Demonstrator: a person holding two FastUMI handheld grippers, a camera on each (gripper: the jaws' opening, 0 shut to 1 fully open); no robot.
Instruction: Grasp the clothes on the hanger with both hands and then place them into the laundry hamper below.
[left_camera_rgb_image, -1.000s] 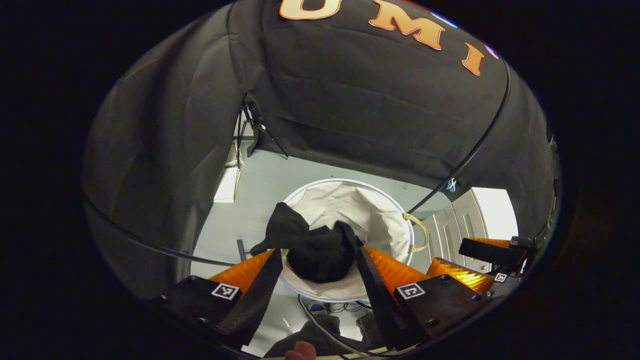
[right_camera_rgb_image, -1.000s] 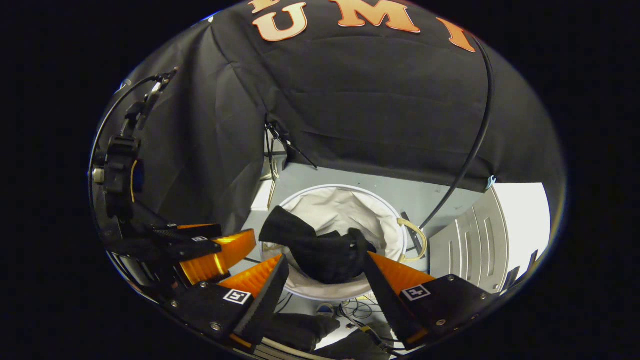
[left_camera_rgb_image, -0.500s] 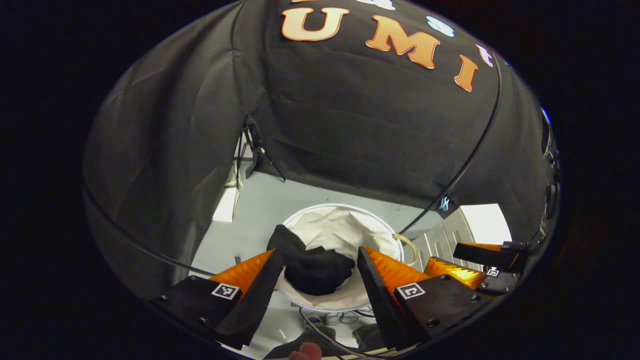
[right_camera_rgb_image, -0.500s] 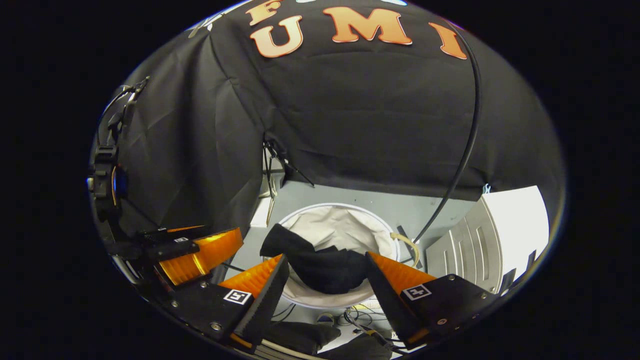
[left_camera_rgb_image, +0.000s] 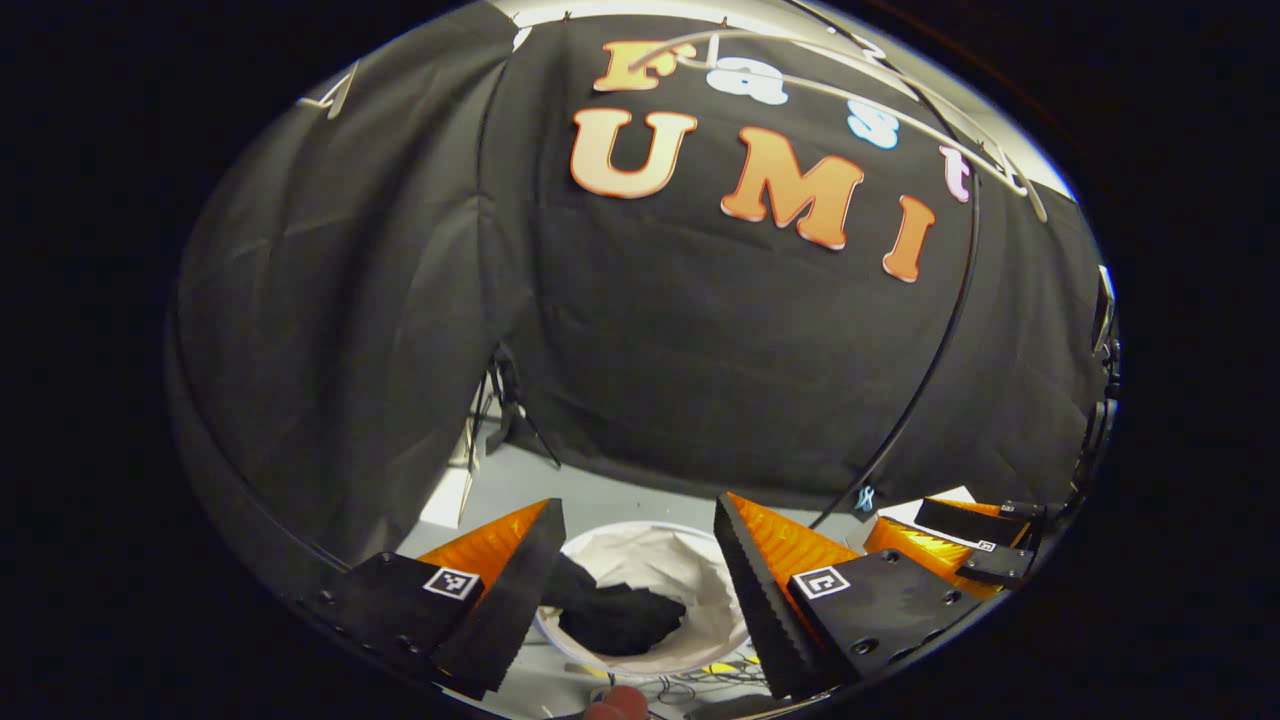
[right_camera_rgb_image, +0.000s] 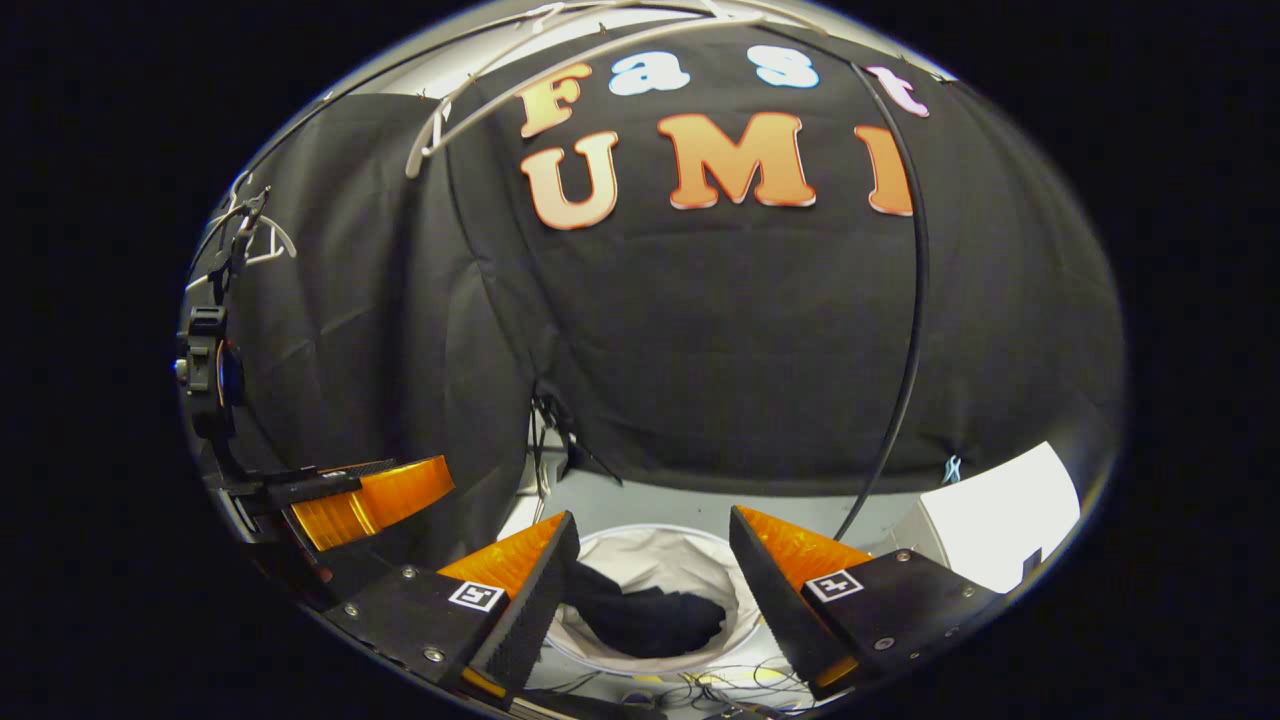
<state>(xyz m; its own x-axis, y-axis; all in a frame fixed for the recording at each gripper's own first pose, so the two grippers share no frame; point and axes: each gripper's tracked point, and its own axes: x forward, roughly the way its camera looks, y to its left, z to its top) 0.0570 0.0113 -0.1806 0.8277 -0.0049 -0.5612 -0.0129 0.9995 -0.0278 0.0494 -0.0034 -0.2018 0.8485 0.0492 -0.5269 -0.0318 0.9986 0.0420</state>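
Left gripper view: clothes (left_camera_rgb_image: 618, 618) crumpled, dark

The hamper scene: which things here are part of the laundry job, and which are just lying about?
Part of the job:
black clothes in the white laundry hamper
bare hanger
left gripper, open
right gripper, open

Lying about:
black cable
tangled wires on the floor

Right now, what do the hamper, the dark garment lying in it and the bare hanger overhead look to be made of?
Hamper: pale, matte fabric, probably canvas or cotton; its lining creases and sags inside a stiffer round rim. Garment: soft dark cloth, slumped in loose folds; weave too small to tell. Hanger: thin, smooth, light-coloured curved bars, likely plastic or coated wire; the look leaves that open.
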